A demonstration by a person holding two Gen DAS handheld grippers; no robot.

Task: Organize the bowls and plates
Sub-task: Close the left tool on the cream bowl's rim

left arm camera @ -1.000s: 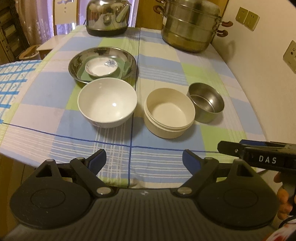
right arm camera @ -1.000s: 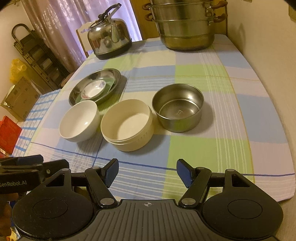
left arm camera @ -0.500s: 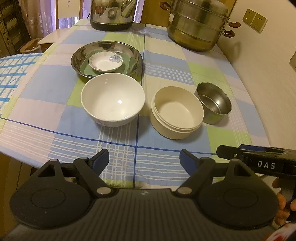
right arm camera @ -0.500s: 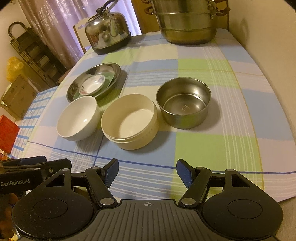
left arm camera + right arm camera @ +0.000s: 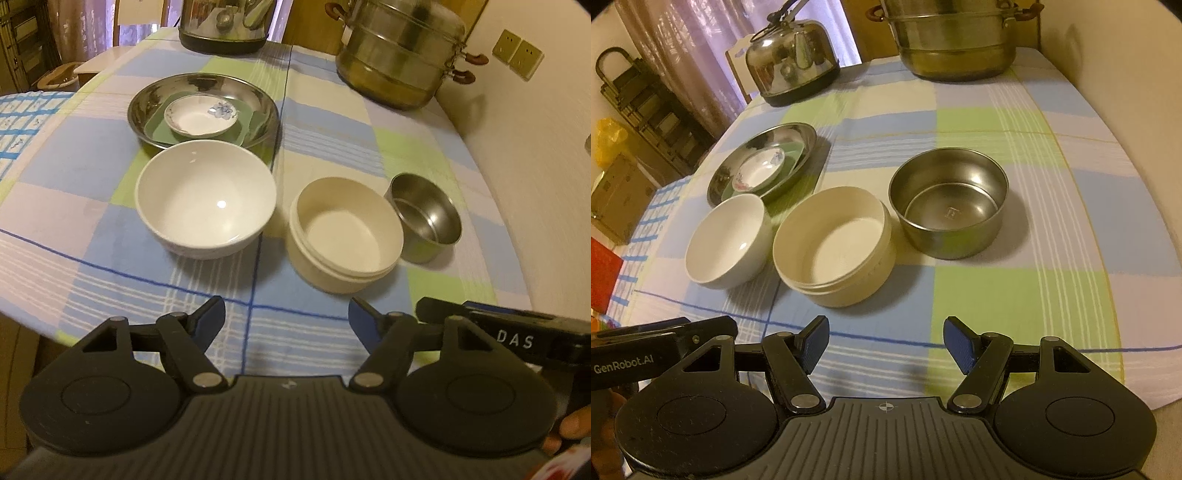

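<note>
From the left wrist view, the left gripper (image 5: 287,314) hangs over the near edge of the tabletop with its jaws wide open and nothing in them. A round white china bowl (image 5: 206,209) sits near that edge. A round cream plastic bowl (image 5: 345,240) is just beside it, and a small shiny steel bowl (image 5: 424,223) comes next, towards the right edge. Behind them is a wide steel plate (image 5: 147,107) holding a green square plate (image 5: 157,129) and a little flowered dish (image 5: 201,120).

From the right wrist view, the right gripper (image 5: 885,345) is also wide open and holds nothing. The checked tablecloth (image 5: 979,295) covers the tabletop. A steel kettle (image 5: 792,70) and a big steel steamer pot (image 5: 955,37) stand at the far edge.
</note>
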